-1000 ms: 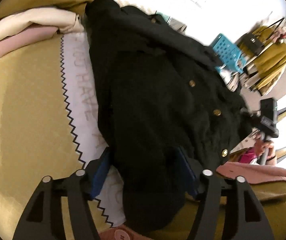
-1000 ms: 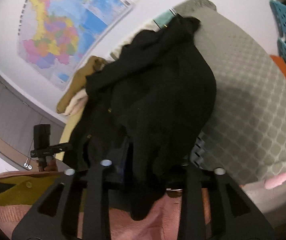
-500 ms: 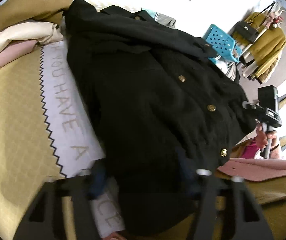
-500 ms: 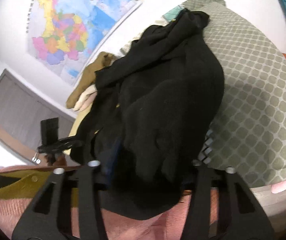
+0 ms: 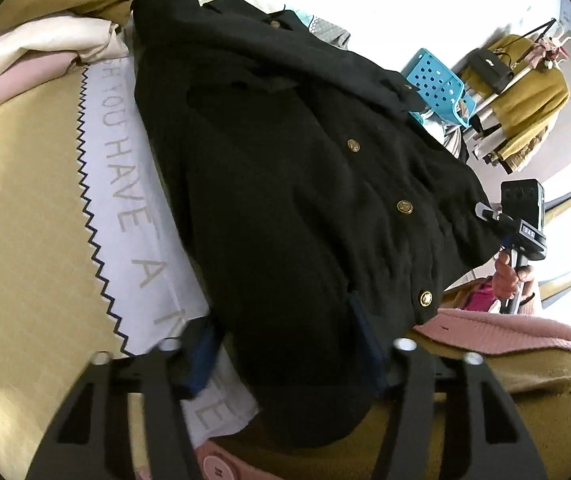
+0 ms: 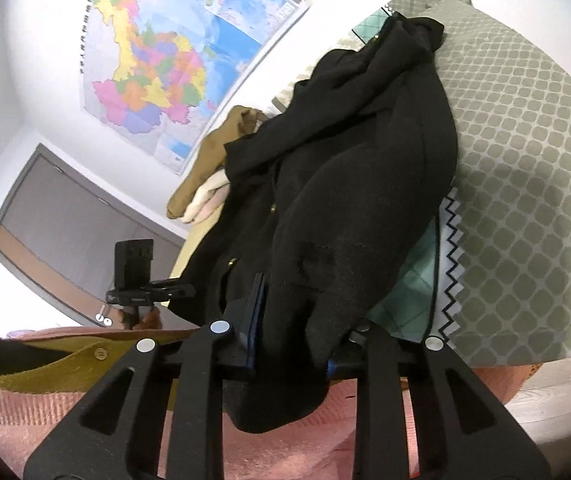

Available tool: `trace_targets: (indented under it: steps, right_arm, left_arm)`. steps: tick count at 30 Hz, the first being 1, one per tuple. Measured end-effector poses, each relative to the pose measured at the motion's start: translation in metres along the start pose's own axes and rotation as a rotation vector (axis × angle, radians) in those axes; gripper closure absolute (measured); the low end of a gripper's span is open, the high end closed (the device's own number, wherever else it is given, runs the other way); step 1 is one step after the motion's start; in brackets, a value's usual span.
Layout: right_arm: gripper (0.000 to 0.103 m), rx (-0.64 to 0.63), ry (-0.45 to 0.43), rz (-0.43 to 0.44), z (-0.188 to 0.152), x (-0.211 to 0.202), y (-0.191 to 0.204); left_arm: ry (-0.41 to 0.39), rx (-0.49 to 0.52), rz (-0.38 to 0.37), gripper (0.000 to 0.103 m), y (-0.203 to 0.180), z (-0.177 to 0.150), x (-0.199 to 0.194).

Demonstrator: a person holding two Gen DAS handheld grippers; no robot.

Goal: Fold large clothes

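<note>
A black jacket point(image 5: 285, 184) with gold buttons lies spread on a bed, over a yellow quilt point(image 5: 21, 208) and a white lettered band point(image 5: 125, 200). My left gripper point(image 5: 285, 340) stands at the jacket's near hem. Its jaws are closing, and the blue pads point(image 5: 201, 354) press into the bunched black cloth between them. In the right wrist view the jacket point(image 6: 357, 184) drapes towards the camera. The right gripper point(image 6: 297, 320) is also closing, pinching a hanging fold. Each view shows the other gripper at the jacket's far corner, the right gripper point(image 5: 521, 220) and the left gripper point(image 6: 137, 276), each held in a hand.
Folded cream, pink and tan clothes point(image 5: 45, 52) are piled at the bed's far left. A blue perforated basket point(image 5: 437, 84) and a rack with a mustard garment point(image 5: 525, 92) stand beyond. A grey patterned cover point(image 6: 525, 160) lies right; a wall map point(image 6: 165, 60) hangs behind. Pink sleeves point(image 6: 85, 420) sit below.
Both pairs of jaws have narrowed onto the black jacket's near edge. The right view has tilted, showing more of the wall map; the jacket itself has barely shifted.
</note>
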State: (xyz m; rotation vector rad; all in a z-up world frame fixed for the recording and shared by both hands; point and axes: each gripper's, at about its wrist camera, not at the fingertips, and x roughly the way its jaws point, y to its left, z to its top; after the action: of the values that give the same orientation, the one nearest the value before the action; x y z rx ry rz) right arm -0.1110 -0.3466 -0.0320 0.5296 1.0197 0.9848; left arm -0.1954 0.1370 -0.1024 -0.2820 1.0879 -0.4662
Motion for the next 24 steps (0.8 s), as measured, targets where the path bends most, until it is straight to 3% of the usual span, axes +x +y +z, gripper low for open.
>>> trace_targets:
  steps: [3, 13, 24]
  right_arm:
    - [0.085, -0.025, -0.040, 0.024, 0.004, -0.008, 0.009]
    - [0.089, -0.105, -0.184, 0.076, 0.048, -0.028, 0.048]
    - [0.089, -0.085, -0.265, 0.091, 0.114, -0.022, 0.058]
  left_arm:
    - [-0.039, -0.021, 0.038, 0.083, -0.004, 0.003, -0.005]
    - [-0.170, -0.113, -0.100, 0.084, 0.000, 0.034, -0.044]
    - [-0.236, -0.112, -0.089, 0.083, 0.000, 0.079, -0.072]
